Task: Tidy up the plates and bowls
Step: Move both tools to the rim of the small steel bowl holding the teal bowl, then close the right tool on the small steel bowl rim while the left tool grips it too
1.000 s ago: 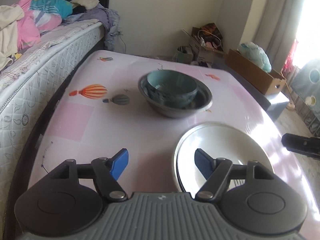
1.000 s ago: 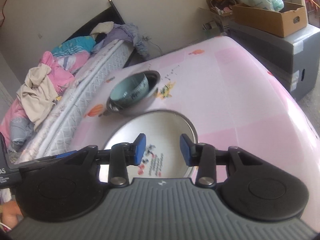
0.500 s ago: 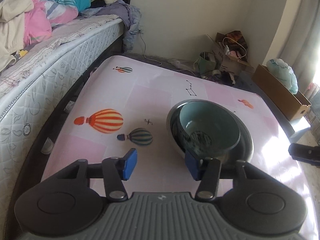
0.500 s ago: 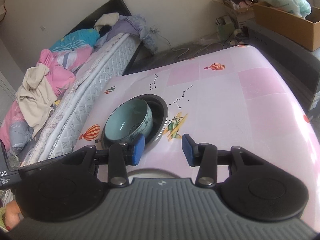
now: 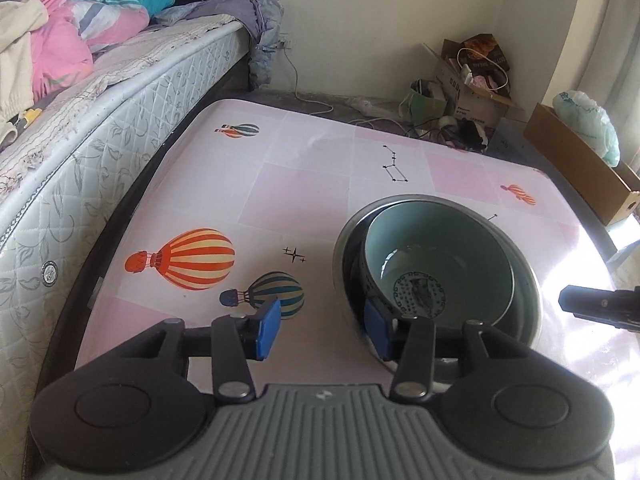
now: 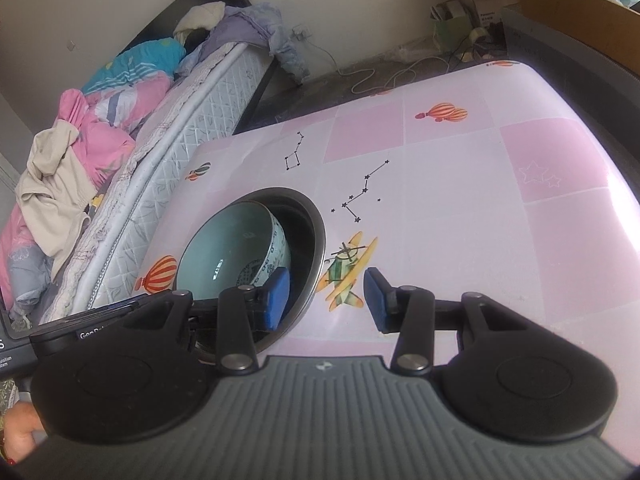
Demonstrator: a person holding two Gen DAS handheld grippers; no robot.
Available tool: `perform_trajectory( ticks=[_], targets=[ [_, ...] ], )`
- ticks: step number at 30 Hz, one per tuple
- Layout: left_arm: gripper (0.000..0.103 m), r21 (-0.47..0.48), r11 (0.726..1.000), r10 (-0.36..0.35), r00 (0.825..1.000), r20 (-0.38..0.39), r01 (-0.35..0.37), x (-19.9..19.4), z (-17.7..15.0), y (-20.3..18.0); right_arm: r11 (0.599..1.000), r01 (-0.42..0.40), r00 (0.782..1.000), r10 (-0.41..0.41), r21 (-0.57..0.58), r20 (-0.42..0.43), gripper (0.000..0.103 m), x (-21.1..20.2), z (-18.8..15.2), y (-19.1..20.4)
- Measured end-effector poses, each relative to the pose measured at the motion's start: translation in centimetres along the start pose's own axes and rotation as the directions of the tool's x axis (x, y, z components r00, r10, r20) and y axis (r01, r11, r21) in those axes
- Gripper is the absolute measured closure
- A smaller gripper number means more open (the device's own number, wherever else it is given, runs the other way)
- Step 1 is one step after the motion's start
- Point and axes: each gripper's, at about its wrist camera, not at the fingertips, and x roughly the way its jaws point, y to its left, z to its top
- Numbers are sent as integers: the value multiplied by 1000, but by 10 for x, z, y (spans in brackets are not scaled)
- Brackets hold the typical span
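Observation:
A teal ceramic bowl sits inside a larger metal bowl on the pink table. My left gripper is open and empty, its jaws astride the metal bowl's near left rim. In the right wrist view the teal bowl leans in the metal bowl. My right gripper is open and empty, its jaws astride the metal bowl's near right rim. The white plate is out of view.
The pink table carries balloon prints. A bed with piled clothes runs along its left side. Cardboard boxes and clutter stand at the back right. The right gripper's tip shows at the right of the left wrist view.
Both grippers moved forward from the white plate to the stacked bowls, which now lie between and beside the fingertips. The plate has dropped out of view. Both jaws stayed open.

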Motion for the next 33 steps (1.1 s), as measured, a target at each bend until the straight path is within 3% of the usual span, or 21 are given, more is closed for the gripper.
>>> perform_trajectory(
  ticks=[9, 12, 26, 31, 33],
  targets=[
    [58, 5, 1000, 17, 999, -30, -16, 12, 2, -6, 1000, -12, 999, 13, 23, -33, 62, 17, 1, -2],
    [62, -14, 1000, 0, 999, -48, -1, 16, 4, -4, 999, -18, 999, 20, 42, -42, 62, 22, 1, -5],
    [62, -57, 997, -53, 996, -79, 48, 33, 7, -1, 999, -10, 998, 13, 48, -65, 62, 38, 7, -10],
    [80, -64, 996, -73, 993, -89, 67, 39, 7, 0, 999, -6, 997, 10, 51, -74, 65, 47, 9, -10],
    [82, -64, 995, -81, 993, -87, 76, 41, 7, 0, 999, -7, 997, 12, 52, -79, 67, 51, 11, -9]
  ],
)
